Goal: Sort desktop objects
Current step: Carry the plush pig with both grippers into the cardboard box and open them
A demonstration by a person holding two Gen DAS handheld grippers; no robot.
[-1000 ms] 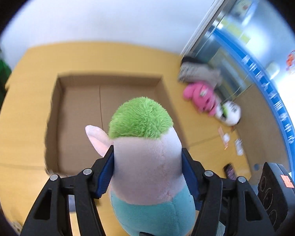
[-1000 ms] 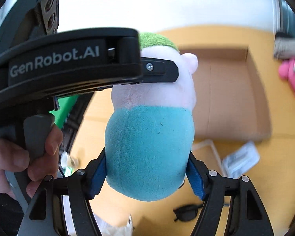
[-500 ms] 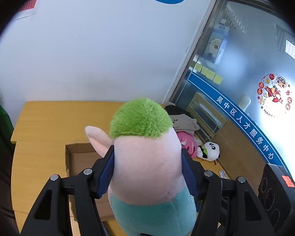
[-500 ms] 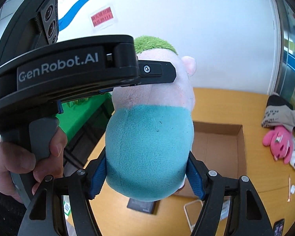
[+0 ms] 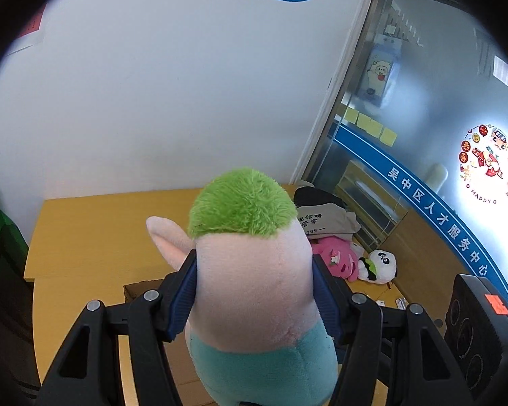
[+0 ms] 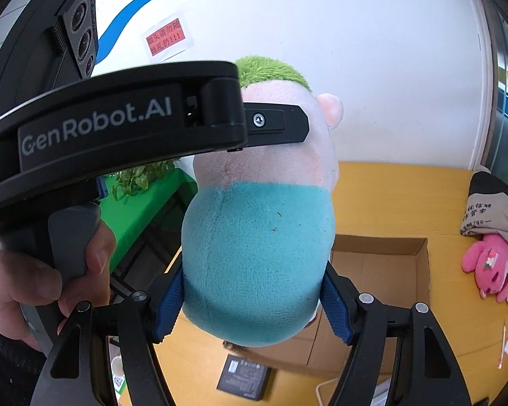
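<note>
Cardboard box (image 6: pixel 379 270) open only in R view; both tongs clamp plush (image 5: pixel 254 270).

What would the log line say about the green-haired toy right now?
plush toy | left claw: shut on its pink upper body | right claw: shut on its teal bottom | held above cardboard box | not yet placed

Plush toy (image 5: pixel 254 287): green hair, pink head, teal body; upright, held above cardboard box (image 6: pixel 389 264).

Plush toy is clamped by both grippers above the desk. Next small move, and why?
Probably carry the plush toy forward and lower it toward the open cardboard box. Left gripper holds its pink upper body, right gripper its teal base, and the box lies below and beyond.
</note>
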